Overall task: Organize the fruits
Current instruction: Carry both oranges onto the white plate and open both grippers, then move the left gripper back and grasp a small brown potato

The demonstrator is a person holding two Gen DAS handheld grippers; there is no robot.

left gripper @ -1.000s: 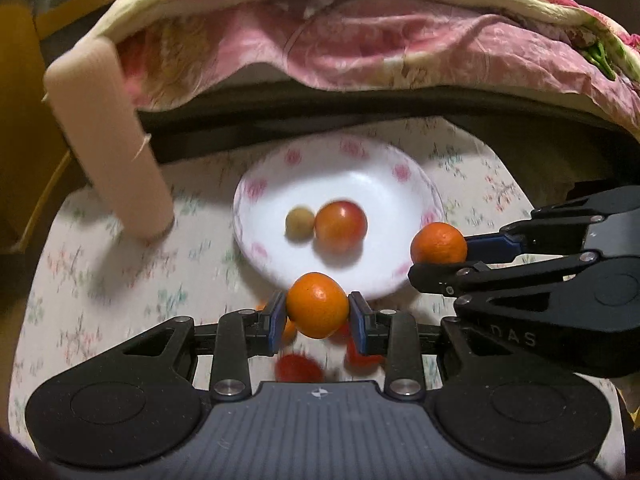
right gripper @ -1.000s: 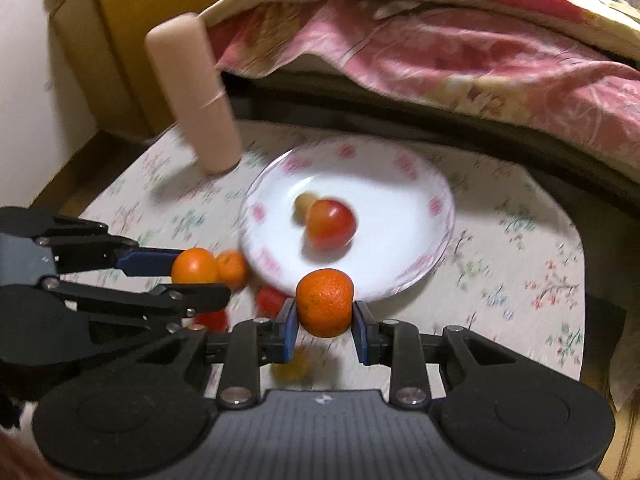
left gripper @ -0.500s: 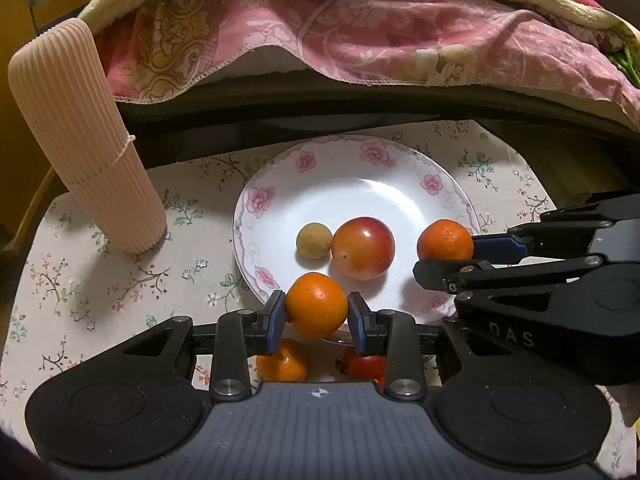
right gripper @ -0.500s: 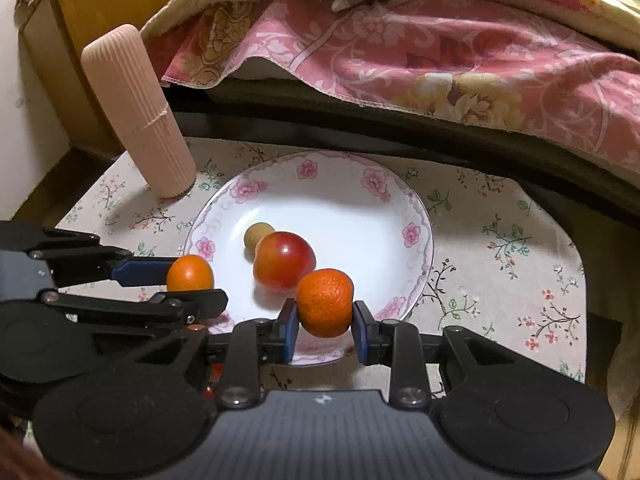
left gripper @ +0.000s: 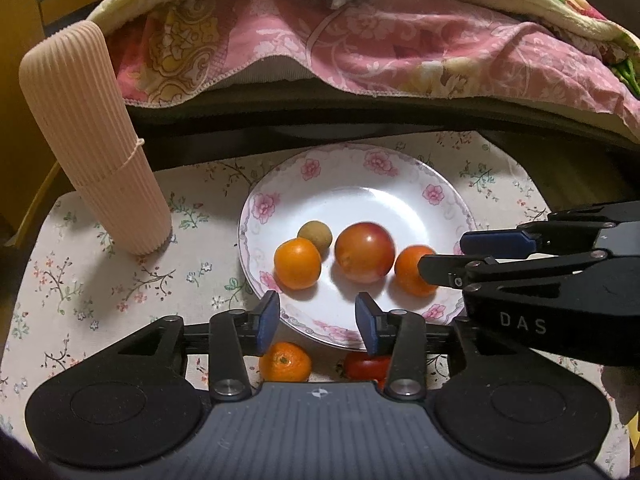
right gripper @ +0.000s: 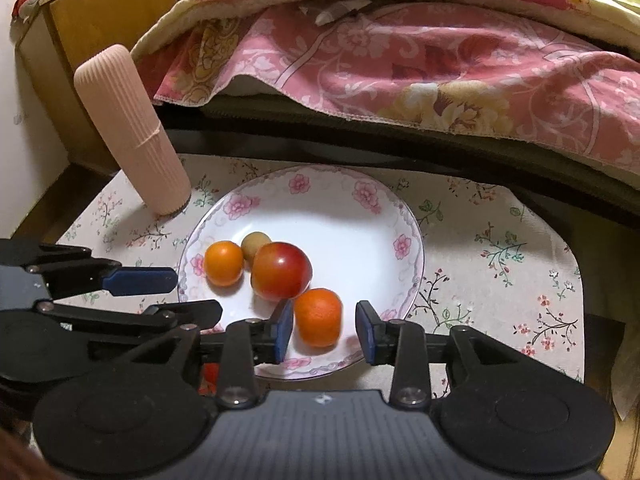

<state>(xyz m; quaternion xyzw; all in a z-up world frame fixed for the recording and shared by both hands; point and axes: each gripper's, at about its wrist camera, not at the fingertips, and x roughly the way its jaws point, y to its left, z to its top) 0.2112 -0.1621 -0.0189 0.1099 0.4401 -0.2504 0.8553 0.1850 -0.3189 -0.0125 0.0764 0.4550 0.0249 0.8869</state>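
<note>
Left gripper (left gripper: 316, 316) and right gripper (right gripper: 324, 330) both hover side by side, jaws spread.

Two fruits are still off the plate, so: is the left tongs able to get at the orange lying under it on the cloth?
Probably yes. The left tongs are open and empty, the orange sits just beneath them, uncovered, apart from the tomato beside it.

Both wrist views sit low, close over plate (left gripper: 256, 208) (right gripper: 412, 240), facing bed; share plate, left-side roll (left gripper: 88, 140) (right gripper: 128, 128).

A pink floral quilt (right gripper: 420, 60) drapes over the far side; a wooden cabinet (right gripper: 104, 12) stands far left against a white wall (right gripper: 24, 128).
</note>
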